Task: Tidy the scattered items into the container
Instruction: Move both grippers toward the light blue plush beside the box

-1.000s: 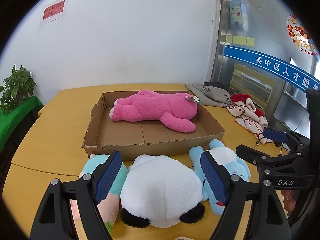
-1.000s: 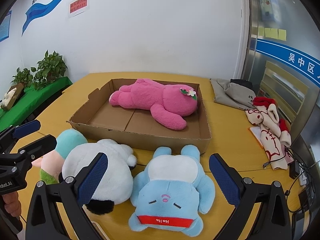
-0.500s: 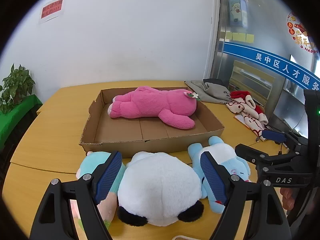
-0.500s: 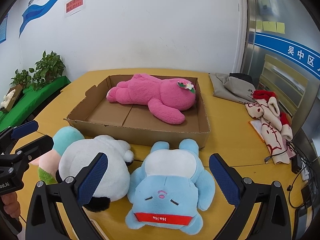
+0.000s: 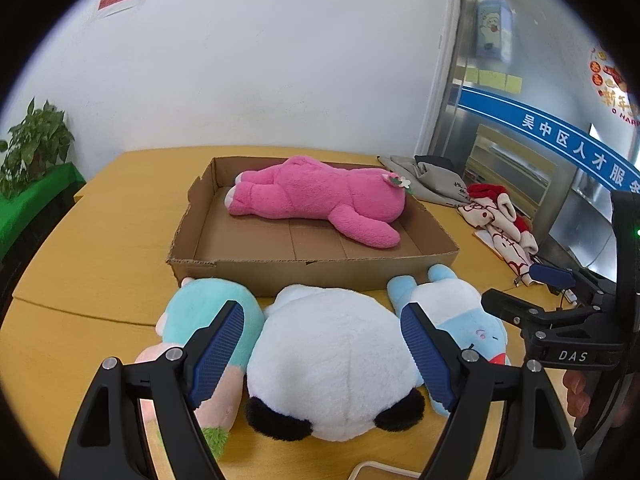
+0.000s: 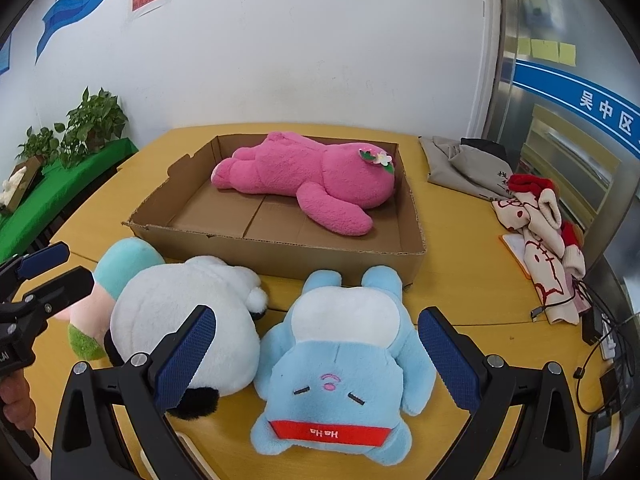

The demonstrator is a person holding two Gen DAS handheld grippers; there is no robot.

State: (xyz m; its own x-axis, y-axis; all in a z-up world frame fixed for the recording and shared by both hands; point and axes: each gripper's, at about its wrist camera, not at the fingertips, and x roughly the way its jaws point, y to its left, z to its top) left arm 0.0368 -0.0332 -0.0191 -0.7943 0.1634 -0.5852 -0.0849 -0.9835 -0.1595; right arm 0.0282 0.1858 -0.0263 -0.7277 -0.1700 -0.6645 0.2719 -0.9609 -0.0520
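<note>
Container: the shallow brown cardboard tray (image 5: 312,268) sits on the yellow wooden table (image 5: 92,276), straight ahead of both grippers and just beyond the three loose toys.
Done so far: one item is in; the long pink plush bear with a flower on its head (image 5: 320,200) lies on its side across the far half of the tray.
Left to do: three toys lie outside, pressed against the tray's near wall, so the task looks roughly a quarter done.
Left gripper (image 5: 322,346): jaws apart, one on each side of the round white plush panda with black ears (image 5: 332,364), directly below and ahead; the pads do not visibly press the fur, so it is not yet gripped.
Right gripper (image 6: 316,354): jaws apart, straddling the light-blue plush animal with a red "HaHa" band (image 6: 340,372), face up just ahead of it; no grip that I can see.
Third toy: the teal-and-pink plush with a green tuft (image 5: 200,320) lies outside the left gripper's left jaw, touching the panda.
Likely next: both grippers close, then lift forward over the near wall.
</note>
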